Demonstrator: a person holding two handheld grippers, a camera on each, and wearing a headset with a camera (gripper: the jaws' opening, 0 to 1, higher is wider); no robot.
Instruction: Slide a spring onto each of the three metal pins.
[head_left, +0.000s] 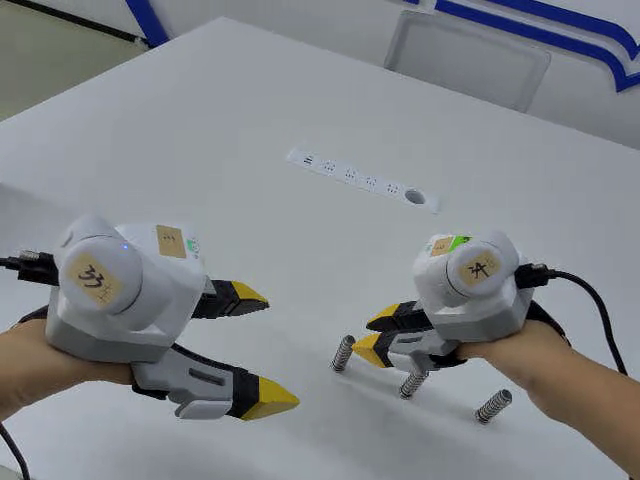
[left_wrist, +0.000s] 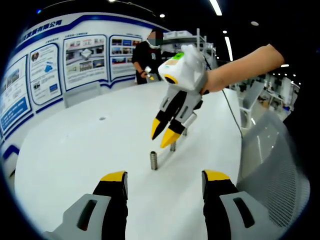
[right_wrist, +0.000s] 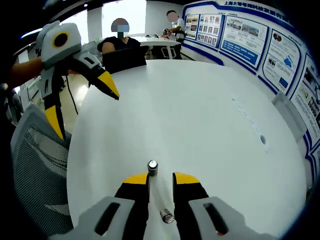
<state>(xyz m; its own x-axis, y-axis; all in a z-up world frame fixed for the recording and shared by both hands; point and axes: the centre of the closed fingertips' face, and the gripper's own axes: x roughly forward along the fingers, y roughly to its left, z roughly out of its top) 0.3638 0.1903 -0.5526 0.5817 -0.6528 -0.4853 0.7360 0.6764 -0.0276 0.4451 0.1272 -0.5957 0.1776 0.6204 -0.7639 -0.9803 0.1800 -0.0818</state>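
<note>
Judging this the closing step, we see three grey coiled metal springs standing on the white counter, each seemingly already over its pin. Our right gripper hovers with jaws slightly apart, the middle spring low between them, ungripped. Our left gripper sits well aside, jaws wide apart. Next we'd confirm each spring's seating.
</note>
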